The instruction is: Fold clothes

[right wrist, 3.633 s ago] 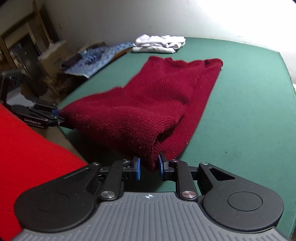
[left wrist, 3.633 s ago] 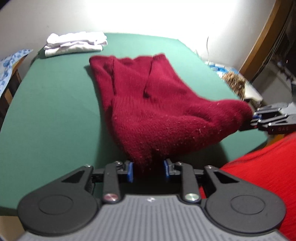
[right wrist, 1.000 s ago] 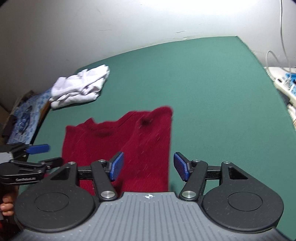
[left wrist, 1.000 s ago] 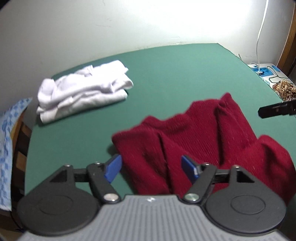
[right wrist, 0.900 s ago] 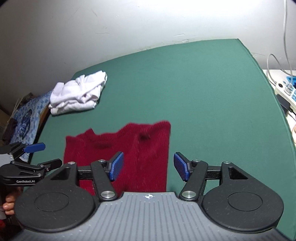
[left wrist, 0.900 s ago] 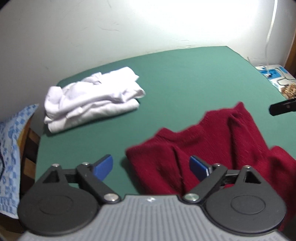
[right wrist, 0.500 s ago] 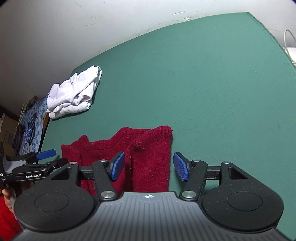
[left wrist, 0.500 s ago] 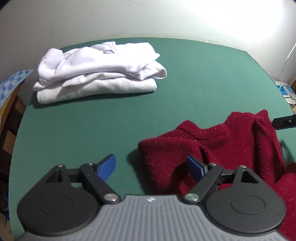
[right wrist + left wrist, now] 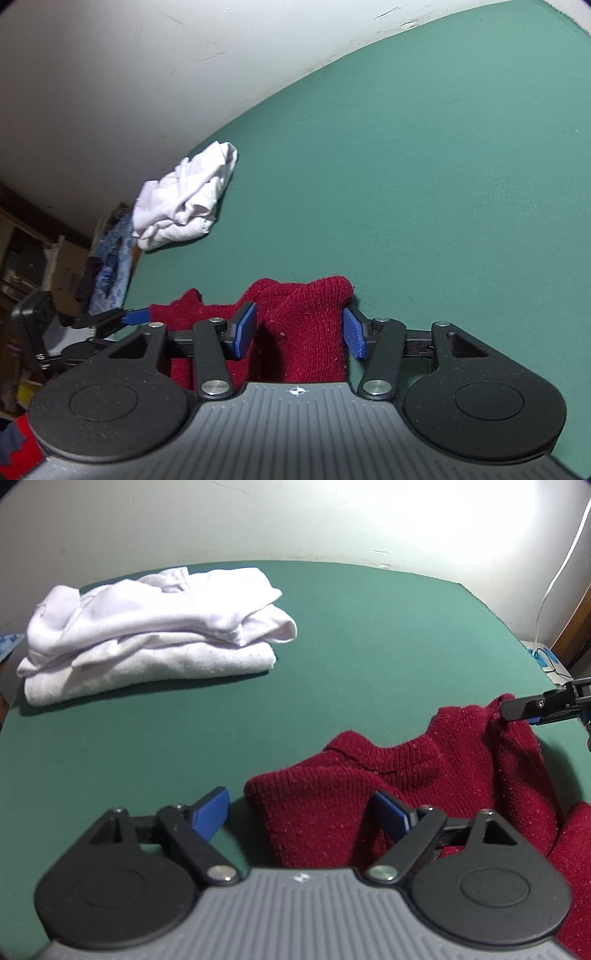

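Sweater (image 9: 306, 325) corner between closing right gripper (image 9: 300, 334) jaws, untouched.

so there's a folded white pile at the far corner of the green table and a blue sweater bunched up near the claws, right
Not quite: the sweater is dark red, not blue, as the left wrist view shows. The folded white pile does sit at the far corner of the green table, and the sweater lies bunched near the claws.
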Demonstrator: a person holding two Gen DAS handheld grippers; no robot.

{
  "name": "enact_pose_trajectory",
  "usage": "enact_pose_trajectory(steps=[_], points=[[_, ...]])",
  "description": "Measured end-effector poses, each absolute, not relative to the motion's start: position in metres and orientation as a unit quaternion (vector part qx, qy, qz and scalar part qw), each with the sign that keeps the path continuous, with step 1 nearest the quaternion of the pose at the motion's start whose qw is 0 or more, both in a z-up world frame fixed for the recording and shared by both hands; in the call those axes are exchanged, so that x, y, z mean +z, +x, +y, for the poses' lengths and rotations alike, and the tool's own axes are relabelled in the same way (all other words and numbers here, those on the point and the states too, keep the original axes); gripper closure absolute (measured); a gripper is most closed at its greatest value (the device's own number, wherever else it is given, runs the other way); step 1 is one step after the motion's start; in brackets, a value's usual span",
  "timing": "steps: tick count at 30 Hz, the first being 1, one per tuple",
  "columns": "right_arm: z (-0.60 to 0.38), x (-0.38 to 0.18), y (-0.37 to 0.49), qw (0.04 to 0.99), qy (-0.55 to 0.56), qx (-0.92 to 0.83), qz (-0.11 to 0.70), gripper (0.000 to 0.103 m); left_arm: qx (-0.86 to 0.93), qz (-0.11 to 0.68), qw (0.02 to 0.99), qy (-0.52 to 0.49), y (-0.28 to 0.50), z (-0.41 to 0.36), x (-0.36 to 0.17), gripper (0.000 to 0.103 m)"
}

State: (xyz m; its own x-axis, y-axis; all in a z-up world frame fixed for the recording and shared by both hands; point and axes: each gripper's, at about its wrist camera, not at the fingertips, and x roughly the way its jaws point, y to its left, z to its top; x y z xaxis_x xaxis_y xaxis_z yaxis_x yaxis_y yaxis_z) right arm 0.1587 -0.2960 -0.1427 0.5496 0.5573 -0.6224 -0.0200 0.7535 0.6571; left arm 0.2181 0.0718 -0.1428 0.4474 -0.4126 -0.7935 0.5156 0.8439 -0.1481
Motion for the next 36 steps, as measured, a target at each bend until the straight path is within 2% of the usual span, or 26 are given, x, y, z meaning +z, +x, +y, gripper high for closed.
enact_pose_trajectory(steps=[4,5,7,8,12,17,19,24,26,28,31,36], points=[[-0.302,-0.148,0.160,0.820,0.322,0.199,0.431,0.051,-0.277,0.442,0.852,0.045,0.216,0.074,-0.144,0.017],[-0.303,-0.148,0.160,0.819,0.321,0.201,0.431,0.053,-0.278,0.441,0.853,0.038,0.215,0.076,-0.144,0.019],[-0.306,-0.149,0.160,0.819,0.319,0.204,0.431,0.058,-0.283,0.439,0.852,0.027,0.213,0.079,-0.142,0.033],[-0.307,-0.150,0.160,0.818,0.319,0.204,0.432,0.062,-0.288,0.440,0.850,0.024,0.212,0.079,-0.142,0.036],[-0.316,-0.156,0.158,0.811,0.334,0.216,0.430,0.065,-0.296,0.436,0.849,0.021,0.209,0.082,-0.143,0.038],[-0.317,-0.157,0.158,0.815,0.324,0.201,0.437,0.088,-0.296,0.443,0.846,-0.020,0.215,0.091,-0.144,0.047],[-0.316,-0.156,0.159,0.816,0.320,0.194,0.440,0.092,-0.293,0.449,0.843,-0.033,0.217,0.093,-0.144,0.048],[-0.310,-0.150,0.161,0.821,0.299,0.180,0.452,0.092,-0.282,0.470,0.836,-0.012,0.224,0.082,-0.140,0.048],[-0.306,-0.148,0.161,0.822,0.288,0.175,0.458,0.091,-0.275,0.476,0.835,-0.004,0.225,0.078,-0.139,0.059],[-0.304,-0.146,0.161,0.824,0.285,0.170,0.460,0.091,-0.270,0.477,0.836,0.002,0.222,0.074,-0.137,0.081],[-0.303,-0.145,0.159,0.825,0.289,0.166,0.455,0.091,-0.262,0.473,0.841,0.031,0.215,0.062,-0.133,0.091],[-0.299,-0.136,0.154,0.829,0.296,0.166,0.444,0.091,-0.254,0.460,0.848,0.068,0.204,0.052,-0.129,0.094]])
